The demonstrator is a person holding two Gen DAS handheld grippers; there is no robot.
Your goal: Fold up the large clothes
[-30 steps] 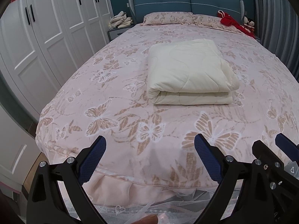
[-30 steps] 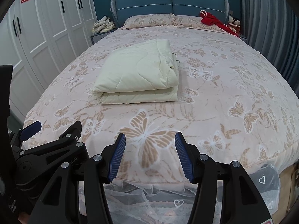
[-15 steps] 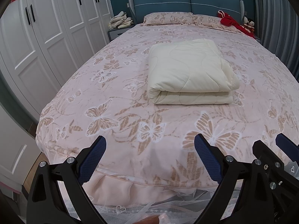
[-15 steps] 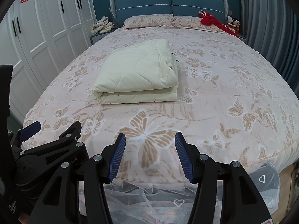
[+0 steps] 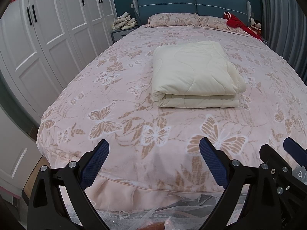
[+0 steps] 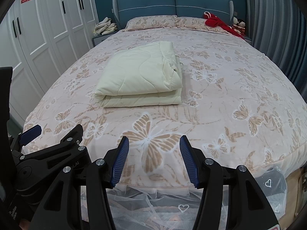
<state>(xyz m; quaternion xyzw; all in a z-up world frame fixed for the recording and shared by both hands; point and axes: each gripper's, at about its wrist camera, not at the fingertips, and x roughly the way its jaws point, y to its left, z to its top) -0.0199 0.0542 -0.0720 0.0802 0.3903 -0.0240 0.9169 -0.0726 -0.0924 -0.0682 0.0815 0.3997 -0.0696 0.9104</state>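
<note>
Where bed (image 5: pixel 119 118) spreads, one folded quilt (image 5: pixel 193 74), two pillows (image 5: pixel 172 18), perhaps, both jaws apart, empty.

No change was seen between the earlier pictures and now. Nothing was moved on the bed (image 5: pixel 119 88), the folded quilt (image 5: pixel 193 72) was not shifted, and neither the left gripper (image 5: pixel 153 161) nor the right gripper (image 6: pixel 153 159) was displaced, opened further or closed.
</note>
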